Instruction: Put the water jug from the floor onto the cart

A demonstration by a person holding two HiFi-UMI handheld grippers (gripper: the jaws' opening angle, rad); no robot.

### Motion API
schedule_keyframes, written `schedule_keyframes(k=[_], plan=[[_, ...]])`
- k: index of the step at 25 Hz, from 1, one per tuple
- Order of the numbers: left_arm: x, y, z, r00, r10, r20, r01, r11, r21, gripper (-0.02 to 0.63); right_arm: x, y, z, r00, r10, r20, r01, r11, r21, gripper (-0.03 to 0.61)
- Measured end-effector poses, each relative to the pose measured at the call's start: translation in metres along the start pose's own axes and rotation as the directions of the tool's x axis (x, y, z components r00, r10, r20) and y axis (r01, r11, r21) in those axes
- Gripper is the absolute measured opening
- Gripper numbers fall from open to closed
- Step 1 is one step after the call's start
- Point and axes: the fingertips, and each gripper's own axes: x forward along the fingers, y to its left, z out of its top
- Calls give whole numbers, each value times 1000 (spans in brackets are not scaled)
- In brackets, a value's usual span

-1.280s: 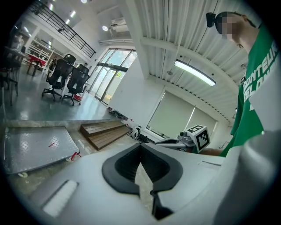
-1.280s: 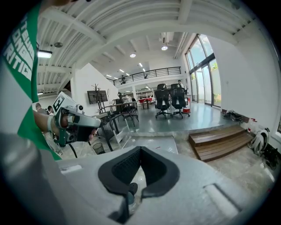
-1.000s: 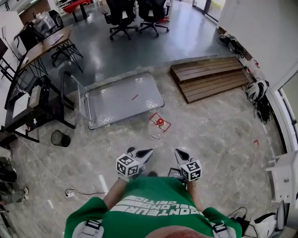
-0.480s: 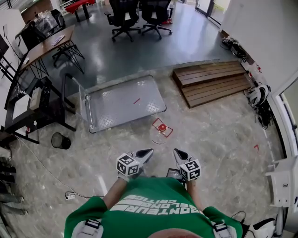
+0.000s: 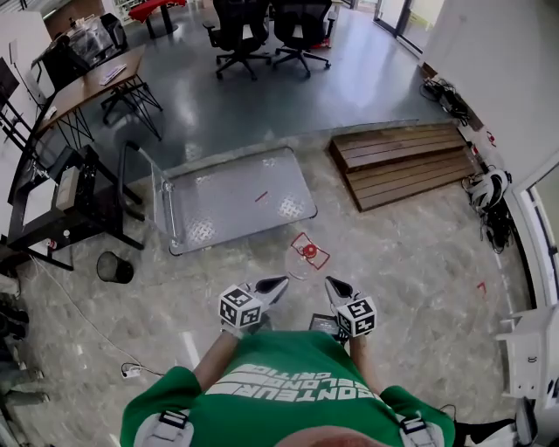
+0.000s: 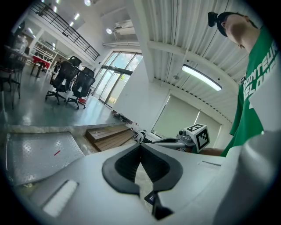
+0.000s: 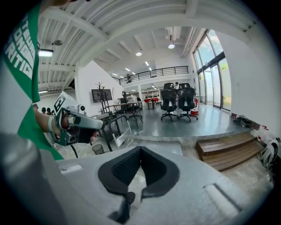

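In the head view a clear water jug [image 5: 300, 263] with a red cap stands on the stone floor, inside a red tape square, just off the near right corner of the cart. The cart [image 5: 231, 199] is a low metal platform with a push handle at its left end; it also shows in the left gripper view [image 6: 35, 154]. My left gripper [image 5: 279, 282] and right gripper [image 5: 331, 282] are held side by side in front of the person's chest, short of the jug. Both are shut with nothing between their jaws, as their own views confirm for the left gripper [image 6: 141, 145] and the right gripper [image 7: 140, 148].
A wooden ramp [image 5: 406, 161] lies right of the cart. A black wastebasket [image 5: 114, 267] and a dark rack [image 5: 52, 201] stand to the left. Desks [image 5: 87, 83] and office chairs [image 5: 240, 26] are farther back. Cables and gear [image 5: 489, 196] line the right wall.
The person has walked forward: jug and cart have slid down the head view, closer to the grippers. Both grippers stayed shut and side by side.
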Motion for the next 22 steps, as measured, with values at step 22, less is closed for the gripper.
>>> schedule_keyframes(k=[22], plan=[[-46, 111, 48, 997, 48, 52, -45, 997, -63, 15, 112, 27, 59, 997, 50, -52, -53, 997, -48, -8]])
